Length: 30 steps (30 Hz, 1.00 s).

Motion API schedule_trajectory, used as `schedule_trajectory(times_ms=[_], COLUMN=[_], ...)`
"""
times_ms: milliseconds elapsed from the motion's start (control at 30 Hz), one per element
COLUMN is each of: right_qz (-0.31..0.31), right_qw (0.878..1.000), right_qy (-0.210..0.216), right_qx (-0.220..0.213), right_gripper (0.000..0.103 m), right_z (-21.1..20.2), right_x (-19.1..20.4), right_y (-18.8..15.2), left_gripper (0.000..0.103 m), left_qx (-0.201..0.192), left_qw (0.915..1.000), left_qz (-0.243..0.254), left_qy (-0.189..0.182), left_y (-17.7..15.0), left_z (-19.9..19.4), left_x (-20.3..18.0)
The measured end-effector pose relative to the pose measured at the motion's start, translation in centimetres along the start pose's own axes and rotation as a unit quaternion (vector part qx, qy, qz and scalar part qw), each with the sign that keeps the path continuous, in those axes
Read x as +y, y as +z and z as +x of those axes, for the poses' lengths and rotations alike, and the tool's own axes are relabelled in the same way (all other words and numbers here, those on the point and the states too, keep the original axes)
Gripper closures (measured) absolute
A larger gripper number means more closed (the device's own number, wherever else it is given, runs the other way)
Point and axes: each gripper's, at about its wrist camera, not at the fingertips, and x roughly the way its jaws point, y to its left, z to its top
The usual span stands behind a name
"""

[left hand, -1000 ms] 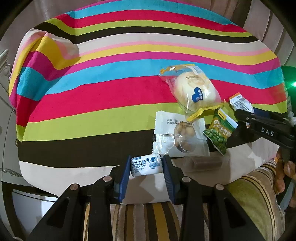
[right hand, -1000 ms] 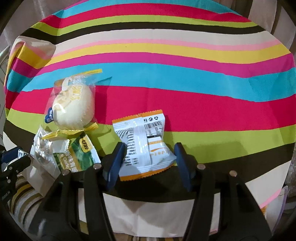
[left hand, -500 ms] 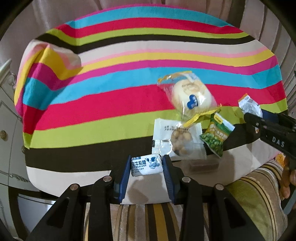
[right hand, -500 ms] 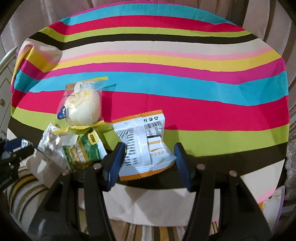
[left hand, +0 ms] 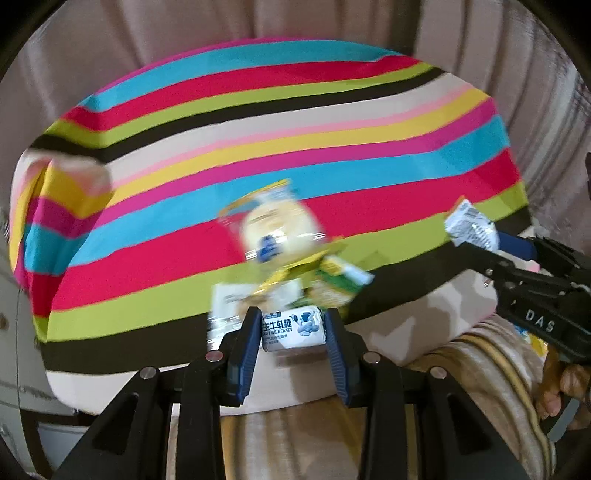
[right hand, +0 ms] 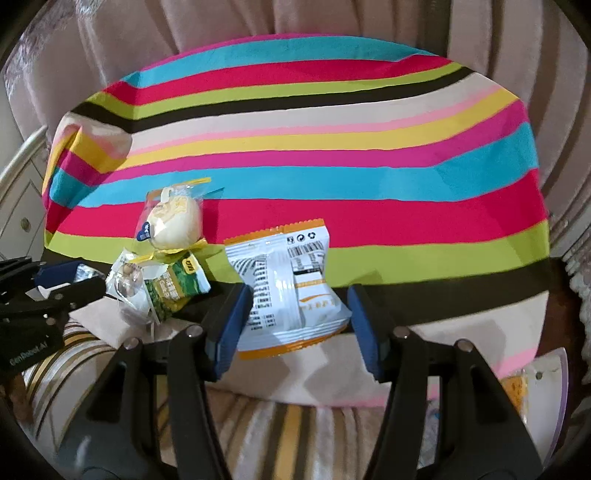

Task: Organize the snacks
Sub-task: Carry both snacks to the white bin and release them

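My left gripper (left hand: 293,329) is shut on a small white milk candy (left hand: 293,327) and holds it off the striped tablecloth (left hand: 258,122). My right gripper (right hand: 300,310) is shut on a white and orange snack packet (right hand: 286,284), also lifted; this packet also shows at the right of the left wrist view (left hand: 471,225). On the cloth lie a wrapped round bun (right hand: 173,221), a green pea packet (right hand: 177,288) and a clear packet of nuts (right hand: 127,280). In the left wrist view the bun (left hand: 277,229) is blurred.
A striped sofa cushion (right hand: 280,424) lies below both grippers. A curtain (right hand: 295,22) hangs behind the table. A white drawer cabinet (right hand: 18,218) stands at the left. A plastic holder with orange packets (right hand: 532,391) sits at the lower right.
Both grippers have pulled back and up from the table, each still holding its snack. The table looks smaller and farther. The left view is now blurred by motion.
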Motion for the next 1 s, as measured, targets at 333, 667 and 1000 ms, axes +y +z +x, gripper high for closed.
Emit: schedule_trajectory(times_ms=[333,667,1000], right_qz=[0.063,0.169,0.207], right_qw=[0.997,0.979,0.968], right_qy=[-0.036,-0.118,-0.137], right_qx=[-0.007,0.016,0.038], right_gripper=[0.044,0.044,0.042], right_z=[-4.5,-6.6,-6.8], right_x=[-7.8,-19.4,-24.1], right_y=[-3.4,-10.7,-12.7], left_gripper=[0.067,0.067,0.047], left_qx=[0.015,0.063,0.121], left_qw=[0.9894,0.9615,0.9487], left_qz=[0.083,0.162,0.156], left_qy=[-0.118,-0.213,-0.247], left_y=[1.0,0.0,-1.0], left_z=[-0.7,-0.1,1.8], left_x=[-11.2,-22.9,-26.7])
